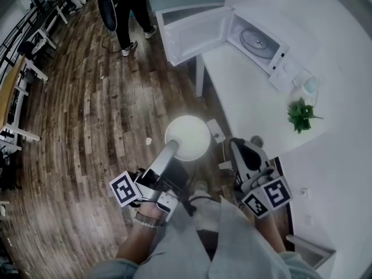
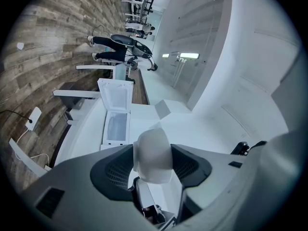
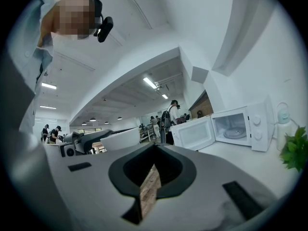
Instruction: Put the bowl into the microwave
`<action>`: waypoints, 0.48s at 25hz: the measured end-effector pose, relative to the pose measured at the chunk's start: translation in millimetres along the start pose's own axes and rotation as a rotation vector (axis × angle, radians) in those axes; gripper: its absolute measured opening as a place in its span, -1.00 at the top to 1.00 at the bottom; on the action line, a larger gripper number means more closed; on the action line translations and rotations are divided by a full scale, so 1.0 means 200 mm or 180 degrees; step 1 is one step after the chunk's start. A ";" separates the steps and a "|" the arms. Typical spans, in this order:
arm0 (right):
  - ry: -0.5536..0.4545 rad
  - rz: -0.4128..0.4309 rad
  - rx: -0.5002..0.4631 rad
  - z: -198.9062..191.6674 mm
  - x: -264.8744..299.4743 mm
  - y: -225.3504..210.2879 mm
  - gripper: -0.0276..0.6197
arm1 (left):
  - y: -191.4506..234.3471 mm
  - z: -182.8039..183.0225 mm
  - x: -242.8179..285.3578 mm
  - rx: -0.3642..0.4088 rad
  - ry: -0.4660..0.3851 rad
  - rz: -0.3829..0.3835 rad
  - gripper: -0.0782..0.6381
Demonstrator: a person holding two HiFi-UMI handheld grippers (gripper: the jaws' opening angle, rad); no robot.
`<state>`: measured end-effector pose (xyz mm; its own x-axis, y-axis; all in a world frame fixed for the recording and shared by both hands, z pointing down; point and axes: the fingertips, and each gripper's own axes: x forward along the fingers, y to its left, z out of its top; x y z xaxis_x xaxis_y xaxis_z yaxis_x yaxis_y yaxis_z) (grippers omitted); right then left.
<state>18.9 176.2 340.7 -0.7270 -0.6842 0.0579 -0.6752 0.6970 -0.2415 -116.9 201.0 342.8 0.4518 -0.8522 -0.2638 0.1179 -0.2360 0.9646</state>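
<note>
Closest to me, the left gripper point(image 1: 170, 150) has its fingers point(image 2: 113, 170) clamped on the rim of the white bowl point(image 1: 188, 137). The bowl is up in the air over the wood plank floor point(image 1: 87, 127), just short of the bench. The right gripper point(image 1: 239, 147) hangs beside it with its fingers pressed together, holding nothing.

On the floor under the bowl there's a small white box point(image 1: 215, 130) with a cable. The white bench point(image 1: 244, 92) runs away from me on the right. A little green plant point(image 1: 301, 115) and a pale bottle point(image 1: 306, 87) stand near its right side. Behind them is the white microwave point(image 1: 279, 57), with a glass turntable point(image 1: 257, 40) inside. Its door point(image 1: 189, 34) is swung wide open to the left, sticking out past the bench edge.

Farther off, a person point(image 1: 129, 10) stands on the floor, and desks point(image 1: 23, 80) line the left wall.
</note>
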 end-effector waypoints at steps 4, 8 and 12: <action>0.0011 0.0054 -0.0017 0.03 0.05 -0.10 0.91 | 0.03 0.01 0.10 0.0005 -0.0052 -0.0009 0.13; 0.0004 0.0092 -0.0042 0.05 0.09 -0.17 0.91 | 0.04 0.02 0.18 0.0018 -0.0064 -0.0032 0.13; 0.0011 0.0072 -0.0001 0.06 0.10 -0.25 0.91 | 0.06 0.01 0.25 0.0035 -0.0046 -0.0002 0.13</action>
<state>39.2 125.7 342.1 -0.7426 -0.6674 0.0558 -0.6585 0.7125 -0.2424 -95.3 154.6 341.0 0.4390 -0.8586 -0.2646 0.1083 -0.2417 0.9643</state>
